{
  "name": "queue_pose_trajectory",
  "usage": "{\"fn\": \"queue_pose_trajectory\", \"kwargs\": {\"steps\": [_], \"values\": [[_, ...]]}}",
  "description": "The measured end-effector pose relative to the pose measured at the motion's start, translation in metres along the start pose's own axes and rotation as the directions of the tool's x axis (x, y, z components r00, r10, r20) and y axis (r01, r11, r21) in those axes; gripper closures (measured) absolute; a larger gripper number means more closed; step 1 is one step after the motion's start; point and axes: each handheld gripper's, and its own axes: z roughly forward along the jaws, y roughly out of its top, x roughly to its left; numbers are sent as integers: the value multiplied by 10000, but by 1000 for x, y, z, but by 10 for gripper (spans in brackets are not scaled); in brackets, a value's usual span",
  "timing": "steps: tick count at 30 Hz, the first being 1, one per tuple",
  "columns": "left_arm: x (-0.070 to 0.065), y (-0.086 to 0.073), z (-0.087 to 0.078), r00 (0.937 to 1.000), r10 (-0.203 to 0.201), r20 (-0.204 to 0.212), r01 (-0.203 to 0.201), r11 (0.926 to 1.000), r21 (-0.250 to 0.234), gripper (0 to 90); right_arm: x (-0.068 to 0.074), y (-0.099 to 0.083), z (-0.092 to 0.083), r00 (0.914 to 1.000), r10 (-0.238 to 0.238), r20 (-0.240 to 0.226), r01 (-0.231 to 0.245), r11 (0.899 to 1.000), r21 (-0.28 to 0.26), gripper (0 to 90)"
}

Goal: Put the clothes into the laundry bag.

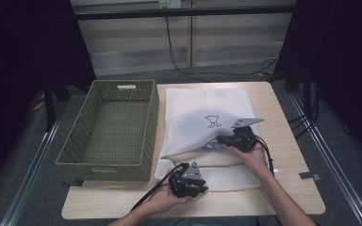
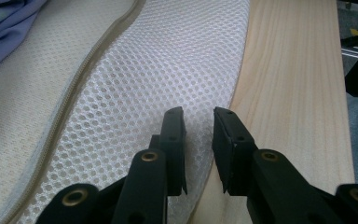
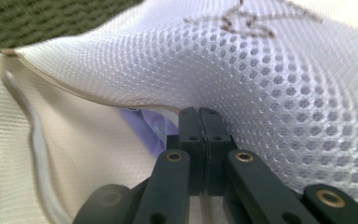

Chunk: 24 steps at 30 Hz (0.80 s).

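A white mesh laundry bag [image 1: 202,108] lies on the wooden table [image 1: 287,141], its zipped mouth facing the near side. My right gripper [image 1: 219,140] [image 3: 199,112] is shut on the edge of the bag's upper mesh layer [image 3: 284,93], which tents up off the lower layer. A lilac cloth [image 1: 212,146] [image 3: 149,126] shows inside the opening. My left gripper [image 1: 202,188] [image 2: 199,114] hovers over the bag's near mesh flap [image 2: 168,60] by the table's bare wood [image 2: 289,93], jaws a narrow gap apart with nothing between them. The lilac cloth [image 2: 4,28] lies far off at the top left.
A green woven basket [image 1: 106,170] with nothing in it stands left of the bag, nearly touching it; its weave [image 3: 51,18] shows beyond the bag. A beige zipper [image 2: 88,79] runs along the flap. A white cord [image 3: 37,140] lies inside the bag. Cables trail on the floor behind.
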Motion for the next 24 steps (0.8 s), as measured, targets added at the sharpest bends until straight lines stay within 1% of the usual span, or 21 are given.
{"fn": "queue_pose_trajectory", "kwargs": {"steps": [2, 4, 6, 7, 12, 15, 16, 17, 21, 24], "values": [[0, 0, 0, 10000, 1, 6, -1, 10000, 31, 742, 2, 2, -4, 10000, -25, -9, 25, 9999, -143, 896], [1, 0, 0, 10000, 60, 15, -60, 10000, 50, 742, 3, 4, -7, 10000, -17, -85, 14, 9996, -287, 896], [1, 0, -1, 10000, 36, 43, -36, 10000, 83, 742, 5, 7, -12, 9998, -10, -206, 0, 9987, -502, 896], [1, 0, 0, 10000, 0, 69, 1, 10000, -52, 742, 6, 8, -13, 9997, -3, -240, -11, 9984, -574, 897], [0, 0, 0, 10000, 47, -6, -47, 10000, -2, 737, 13, 14, -24, 9990, -13, -436, -29, 9954, -963, 898], [0, 0, 0, 10000, 23, -5, -23, 10000, -30, 737, 18, 17, -30, 9985, -120, -526, 59, 9933, -1152, 898], [1, 0, 1, 10000, -3, 29, 3, 9999, -151, 737, 19, 18, -32, 9984, -154, -541, 89, 9930, -1178, 898], [1, 0, 1, 10000, -15, 32, 16, 9999, -170, 737, 21, 18, -33, 9982, -227, -555, 157, 9922, -1233, 899], [1, 0, 2, 10000, 44, 1, -44, 9999, -131, 737, 28, 21, -40, 9970, -291, -720, 185, 9893, -1450, 898], [0, 1, 3, 10000, -20, -12, 20, 9999, -154, 737, 34, 21, -45, 9960, -406, -790, 278, 9873, -1566, 898]]}}
